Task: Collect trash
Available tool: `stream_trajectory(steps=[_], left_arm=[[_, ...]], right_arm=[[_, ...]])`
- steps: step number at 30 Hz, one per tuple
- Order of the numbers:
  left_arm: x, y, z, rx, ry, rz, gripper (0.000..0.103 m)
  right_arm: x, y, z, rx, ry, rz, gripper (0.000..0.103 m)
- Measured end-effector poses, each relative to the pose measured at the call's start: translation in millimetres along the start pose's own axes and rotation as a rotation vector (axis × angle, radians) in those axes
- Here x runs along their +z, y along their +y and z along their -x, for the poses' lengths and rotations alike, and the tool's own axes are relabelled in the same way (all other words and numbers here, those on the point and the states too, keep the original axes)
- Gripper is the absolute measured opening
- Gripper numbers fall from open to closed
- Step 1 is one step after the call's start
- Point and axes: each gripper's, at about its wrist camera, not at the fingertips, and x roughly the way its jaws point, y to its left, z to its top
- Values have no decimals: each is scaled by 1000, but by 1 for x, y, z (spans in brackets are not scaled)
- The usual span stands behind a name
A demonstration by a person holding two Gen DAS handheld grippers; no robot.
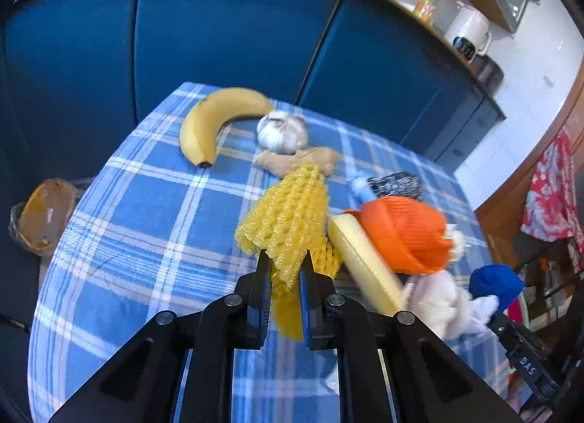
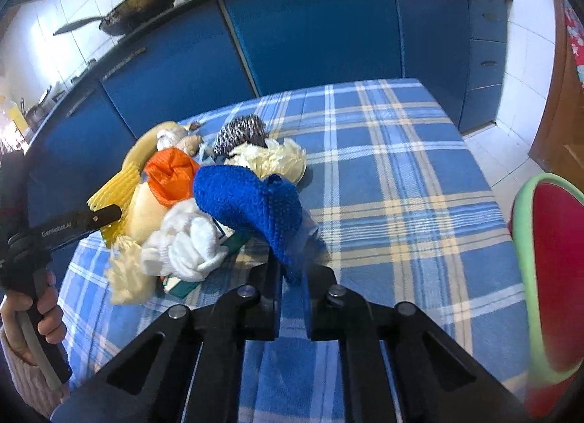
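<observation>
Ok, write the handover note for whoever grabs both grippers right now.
Left gripper: jaws shut on the yellow foam net.
Right gripper: jaws shut on the blue knitted cloth.
On the checked tablecloth: orange bag, white cloth, cream wrapper, banana, garlic, ginger.
Done: both pieces gripped.
Left: bin them; lined bin sits beside the table. Clear the rest.

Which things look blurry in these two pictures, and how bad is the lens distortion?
Left wrist view: the orange crinkled plastic bag and white cloth are motion-smeared, the yellow banana sharp. Right wrist view: mostly sharp. Both views bend the blue cabinets and darken at the corners.
</observation>
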Motion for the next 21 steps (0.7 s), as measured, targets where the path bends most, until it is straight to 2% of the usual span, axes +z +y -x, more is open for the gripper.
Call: stream_trajectory(steps=[12, 21], left_arm=[[-10, -23, 66, -98, -92, -23, 13], [-27, -54, 83, -153, -77, -87, 13]], right_arm=[[-14, 1, 54, 37, -80, -56, 12], [-27, -5, 94, 36, -135, -98, 12]])
